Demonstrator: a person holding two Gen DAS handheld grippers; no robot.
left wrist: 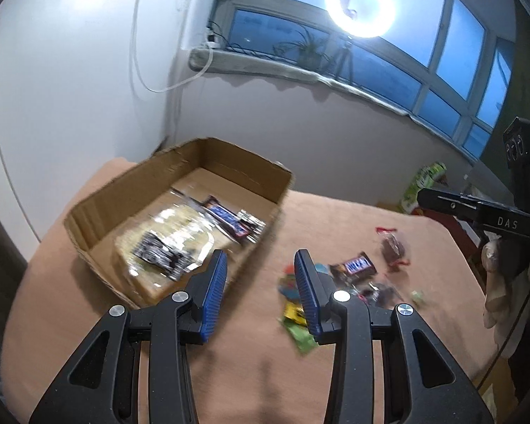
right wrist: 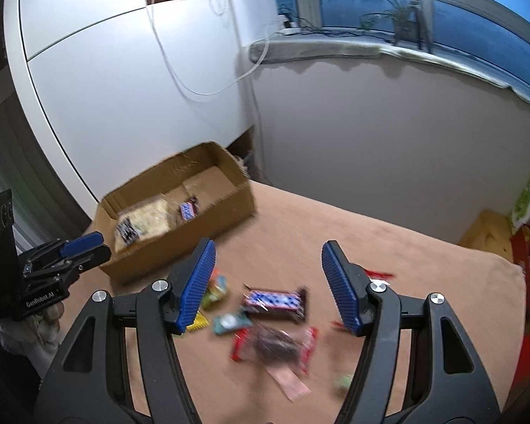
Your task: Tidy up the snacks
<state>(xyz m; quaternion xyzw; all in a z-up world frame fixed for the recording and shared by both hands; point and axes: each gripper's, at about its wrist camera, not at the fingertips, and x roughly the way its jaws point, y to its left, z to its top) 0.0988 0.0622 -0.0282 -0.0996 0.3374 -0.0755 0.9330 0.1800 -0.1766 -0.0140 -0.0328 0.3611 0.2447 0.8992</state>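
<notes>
**Tools empty, snacks half sorted**

Left tool [left wrist: 260, 275], seen from its own camera, hangs with its blue pads spread apart and nothing between them, above the near right edge of the cardboard box [left wrist: 116, 194]. That box sits far left on the table [left wrist: 335, 219] and already holds a clear packet of pale biscuits [left wrist: 169, 240] and a dark chocolate bar [left wrist: 229, 221]. To the right, loose on the table, lie another chocolate bar [left wrist: 353, 268], a dark wrapped sweet [left wrist: 392, 249] and some small bright packets [left wrist: 293, 304].

From the right camera, the right tool [right wrist: 268, 282] is likewise wide apart and empty, poised over the loose pile: the blue-labelled bar [right wrist: 275, 302], a red-edged packet [right wrist: 275, 348] and small sweets [right wrist: 229, 323]. By my reading the job is partly done; roughly half a dozen pieces still wait outside the box [right wrist: 194, 212].
</notes>
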